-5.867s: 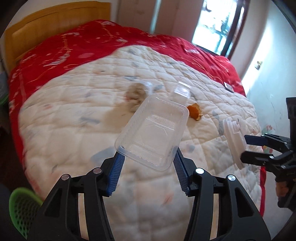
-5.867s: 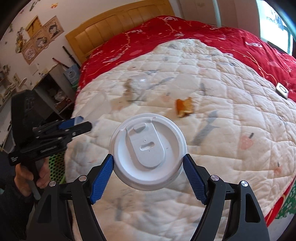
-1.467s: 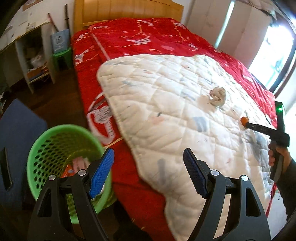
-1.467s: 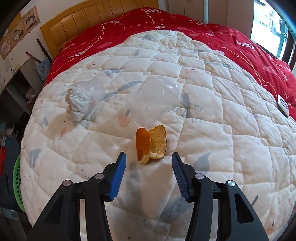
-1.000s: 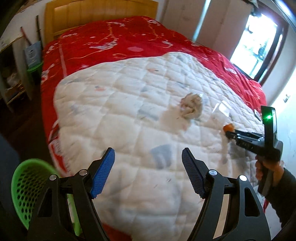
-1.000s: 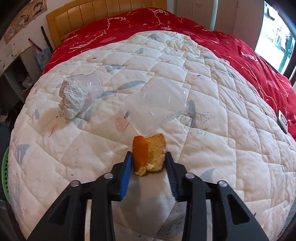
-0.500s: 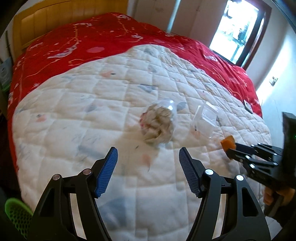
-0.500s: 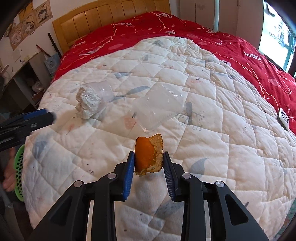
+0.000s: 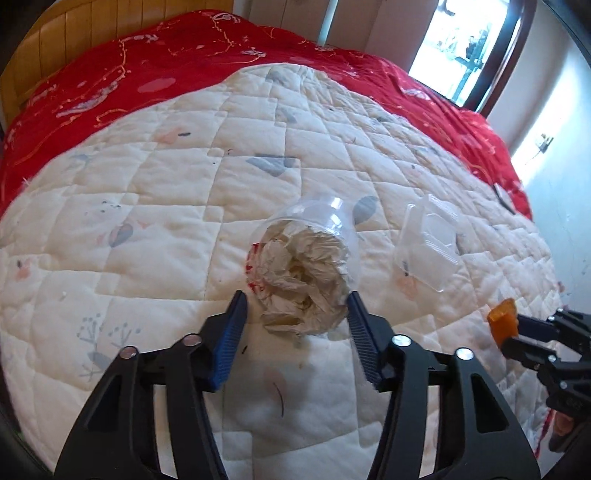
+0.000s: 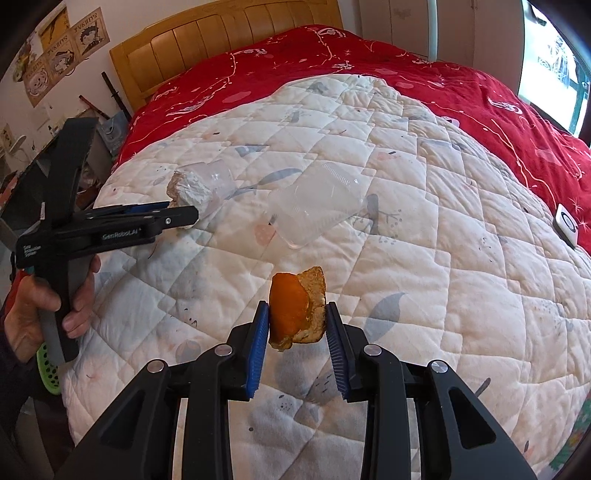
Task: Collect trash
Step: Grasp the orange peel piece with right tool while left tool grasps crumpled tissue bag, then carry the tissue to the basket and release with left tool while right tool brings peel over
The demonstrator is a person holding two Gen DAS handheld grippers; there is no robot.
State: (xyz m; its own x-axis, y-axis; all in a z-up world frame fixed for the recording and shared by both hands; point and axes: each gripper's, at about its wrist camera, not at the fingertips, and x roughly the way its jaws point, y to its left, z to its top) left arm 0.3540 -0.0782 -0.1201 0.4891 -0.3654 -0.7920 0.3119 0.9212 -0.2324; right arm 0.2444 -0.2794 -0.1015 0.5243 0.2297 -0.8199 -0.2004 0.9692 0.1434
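Note:
A clear plastic cup stuffed with crumpled paper lies on its side on the white quilt. My left gripper is open with its fingertips on either side of the cup's mouth. The cup also shows in the right wrist view, with the left gripper beside it. My right gripper is shut on an orange peel and holds it above the quilt. The peel also shows in the left wrist view. A clear plastic clamshell lid lies flat on the quilt, and shows in the left wrist view.
The quilt covers a bed with a red cover and a wooden headboard. A green basket's rim shows at the bed's left edge. A small white device lies on the red cover at right.
My left gripper has moved forward to the paper-stuffed cup, fingers narrowing around its mouth. My right gripper has lifted the orange peel higher off the quilt.

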